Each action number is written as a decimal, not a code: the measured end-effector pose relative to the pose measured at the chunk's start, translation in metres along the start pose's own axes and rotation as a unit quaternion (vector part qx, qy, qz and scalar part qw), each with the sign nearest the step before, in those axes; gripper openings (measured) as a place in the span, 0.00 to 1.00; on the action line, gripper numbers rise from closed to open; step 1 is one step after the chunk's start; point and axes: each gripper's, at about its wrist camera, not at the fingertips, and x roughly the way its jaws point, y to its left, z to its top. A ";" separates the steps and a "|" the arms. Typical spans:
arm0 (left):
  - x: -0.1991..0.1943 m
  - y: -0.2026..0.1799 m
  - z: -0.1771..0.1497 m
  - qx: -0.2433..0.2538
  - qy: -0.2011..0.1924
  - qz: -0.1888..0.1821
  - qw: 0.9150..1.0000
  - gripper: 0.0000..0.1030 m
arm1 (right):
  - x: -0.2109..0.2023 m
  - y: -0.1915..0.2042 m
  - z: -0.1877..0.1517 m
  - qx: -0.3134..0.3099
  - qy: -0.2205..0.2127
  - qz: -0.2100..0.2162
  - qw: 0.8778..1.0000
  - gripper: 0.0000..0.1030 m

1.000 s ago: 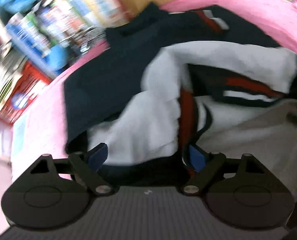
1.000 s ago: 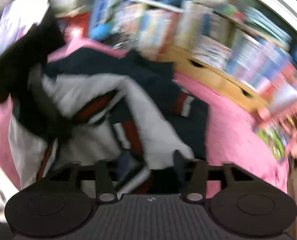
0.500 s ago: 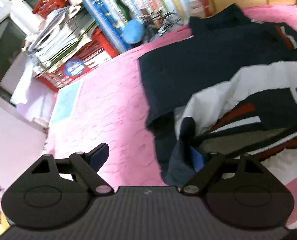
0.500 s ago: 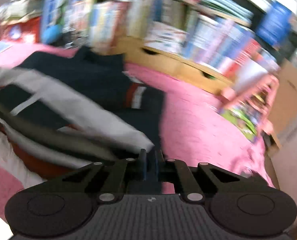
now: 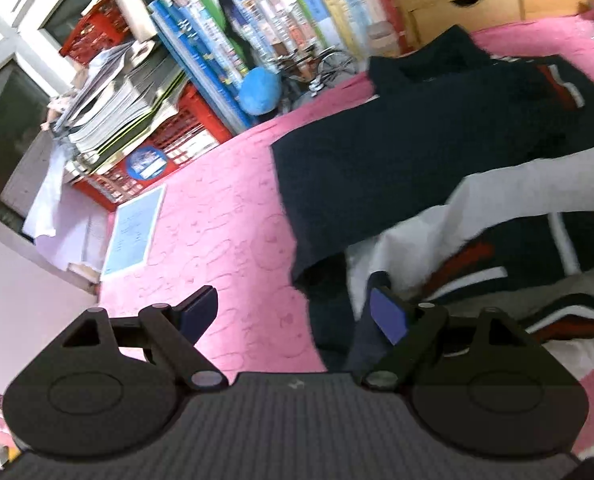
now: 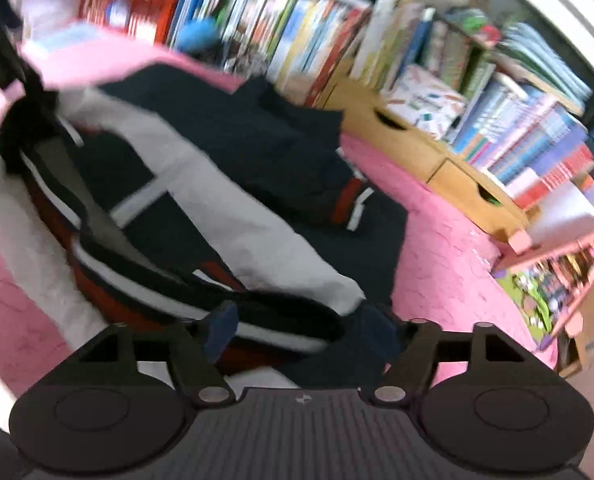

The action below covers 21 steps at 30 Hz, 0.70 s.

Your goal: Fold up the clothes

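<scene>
Navy, white and red cloth made up the jacket (image 5: 449, 152), which lay spread on the pink quilted bedcover (image 5: 217, 220) toward its far edge, below the books. Half a second before, our right gripper (image 6: 297, 332) had been pinched shut on a fold of it; now its jaws stood wide apart, with the hem lying loose between them and nothing clamped. Our left gripper (image 5: 295, 314) remained wide open as before, its blue pads (image 5: 389, 316) bare, one finger just beside a dark sleeve end and the other over plain bedcover.

Along the far edge ran a row of upright paperback books (image 5: 297, 24), a red plastic crate (image 5: 185, 120) under a stack of magazines, a round blue plush toy (image 5: 259, 90) and a light wooden drawer unit (image 5: 497, 4). A pale blue sheet of paper (image 5: 135, 236) lay flat at the left edge of the bedcover. The right wrist view was blurred, so finer detail of the jacket's stripes could not be made out.
</scene>
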 end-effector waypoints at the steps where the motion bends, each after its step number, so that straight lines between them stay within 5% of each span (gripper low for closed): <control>1: 0.000 0.001 -0.001 0.001 -0.001 -0.003 1.000 0.81 | 0.014 0.005 0.004 -0.013 0.014 -0.004 1.000 0.71; 3: -0.006 -0.003 -0.003 0.009 -0.013 -0.032 0.999 0.81 | 0.033 0.002 0.006 -0.019 0.044 0.005 0.999 0.22; 5: -0.013 -0.007 -0.005 0.017 -0.025 -0.060 0.998 0.81 | 0.030 -0.013 0.008 0.003 0.047 0.012 0.999 0.12; 13: -0.036 -0.025 -0.014 0.051 -0.069 -0.166 0.982 0.87 | -0.038 -0.078 0.014 0.129 -0.019 -0.007 0.991 0.05; 18: -0.015 -0.064 -0.018 0.097 -0.058 -0.148 0.982 0.86 | -0.064 -0.107 0.022 0.172 -0.036 -0.016 0.984 0.07; 21: 0.004 -0.060 -0.014 0.069 -0.035 -0.113 0.991 0.84 | -0.053 -0.098 0.016 0.130 -0.019 0.000 0.991 0.17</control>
